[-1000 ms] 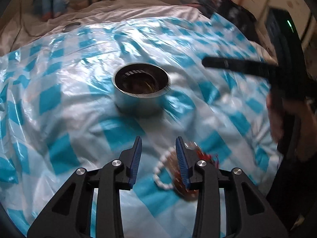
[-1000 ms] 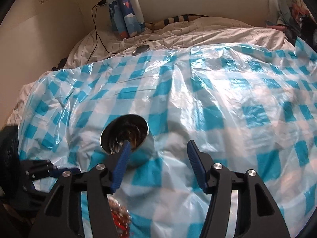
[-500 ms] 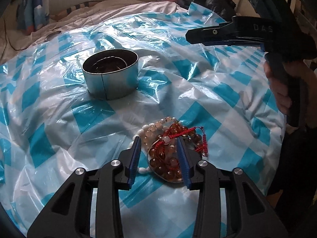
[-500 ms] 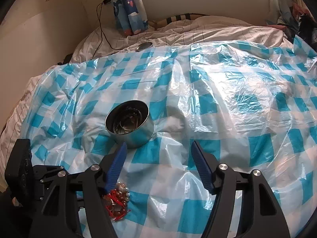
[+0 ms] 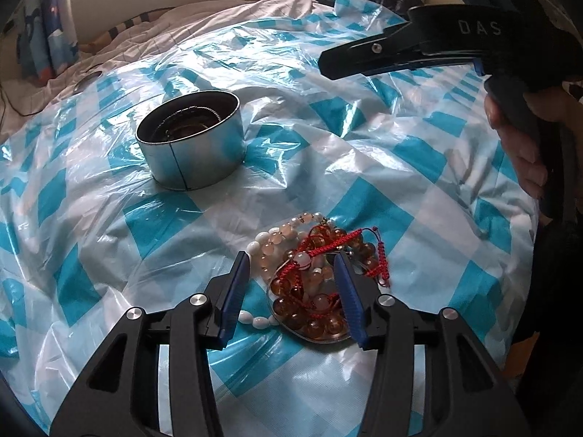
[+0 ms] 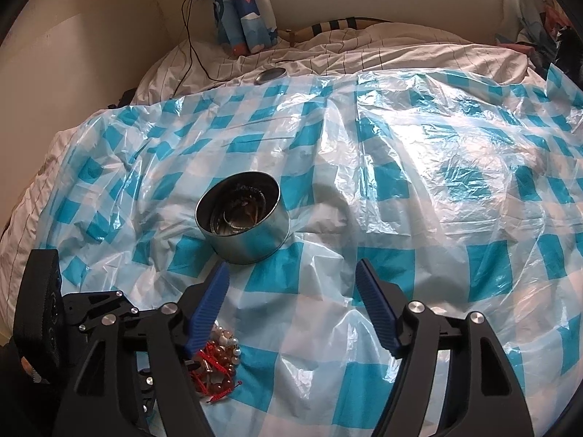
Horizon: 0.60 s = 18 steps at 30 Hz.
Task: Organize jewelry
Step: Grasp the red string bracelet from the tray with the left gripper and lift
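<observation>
1. A blue-and-white checked plastic sheet (image 5: 382, 167) covers a bed, crinkled and shiny in the light.
2. A round metal tin (image 5: 191, 145) stands upright on the sheet, open at the top, with coiled jewelry dimly visible inside.
3. A pile of bracelets (image 5: 313, 273) lies on the sheet, nearer than the tin and to its right in the left wrist view: amber beads, white and pale pink beads, and a red braided cord tangled together.
4. The left gripper (image 5: 291, 284) hangs over this pile with its blue pads partly apart; its jaws have just been opening. The beads show between the pads, but the pads do not press on them.
5. The right gripper (image 6: 291, 306) is over bare sheet, near the tin and just right of the pile, with its jaws wide and nothing between them; they too have just been opening.
6. A person's hand (image 5: 524, 153) grips the handle of the right gripper at the right edge.
7. Far back, a small round lid (image 6: 269, 74) lies on the striped bedding (image 6: 364, 51), near a rolled blue poster (image 6: 244, 7) and a black cable (image 6: 189, 36).
</observation>
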{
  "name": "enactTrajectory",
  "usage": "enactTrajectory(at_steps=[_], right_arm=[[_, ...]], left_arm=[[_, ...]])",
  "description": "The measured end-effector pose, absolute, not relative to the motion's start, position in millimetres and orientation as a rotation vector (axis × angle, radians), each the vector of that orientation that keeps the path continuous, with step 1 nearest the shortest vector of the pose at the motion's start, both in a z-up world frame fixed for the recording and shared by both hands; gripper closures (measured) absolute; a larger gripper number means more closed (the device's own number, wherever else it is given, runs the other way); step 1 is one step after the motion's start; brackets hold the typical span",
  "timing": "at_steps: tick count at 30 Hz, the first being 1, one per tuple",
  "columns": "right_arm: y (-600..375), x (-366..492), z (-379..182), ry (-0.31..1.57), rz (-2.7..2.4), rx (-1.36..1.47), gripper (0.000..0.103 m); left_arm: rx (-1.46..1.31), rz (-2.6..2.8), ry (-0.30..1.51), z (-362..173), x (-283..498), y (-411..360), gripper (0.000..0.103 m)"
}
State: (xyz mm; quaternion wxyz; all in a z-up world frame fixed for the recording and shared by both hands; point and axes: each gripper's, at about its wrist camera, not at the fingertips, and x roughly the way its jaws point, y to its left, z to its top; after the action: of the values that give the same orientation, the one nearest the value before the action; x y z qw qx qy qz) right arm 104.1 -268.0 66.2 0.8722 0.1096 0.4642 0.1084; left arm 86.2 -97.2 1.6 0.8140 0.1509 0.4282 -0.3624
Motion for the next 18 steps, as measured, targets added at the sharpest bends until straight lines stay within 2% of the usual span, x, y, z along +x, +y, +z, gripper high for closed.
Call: enactTrajectory(at_steps=[2, 7, 13, 18], right_arm=[[-267.5, 103.5, 65.5, 0.972, 0.228, 0.228, 0.032], [-266.6, 102.6, 64.8, 0.975, 0.229, 0.226, 0.032], [-264.9, 100.8, 62.8, 0.978, 0.233, 0.223, 0.031], [-260.9, 99.9, 59.4, 0.997, 0.249, 0.205, 0.031]], left_arm=[[0.329, -0.775, 0.918, 1.6, 85.6, -97.4, 0.075], [0.371, -0.747, 0.914, 1.3, 85.5, -97.2, 0.093], [0.376, -0.769, 0.874, 15.8, 82.6, -93.8, 0.094], [0.273, -0.816, 0.867, 34.7, 89.0, -77.1, 0.094]])
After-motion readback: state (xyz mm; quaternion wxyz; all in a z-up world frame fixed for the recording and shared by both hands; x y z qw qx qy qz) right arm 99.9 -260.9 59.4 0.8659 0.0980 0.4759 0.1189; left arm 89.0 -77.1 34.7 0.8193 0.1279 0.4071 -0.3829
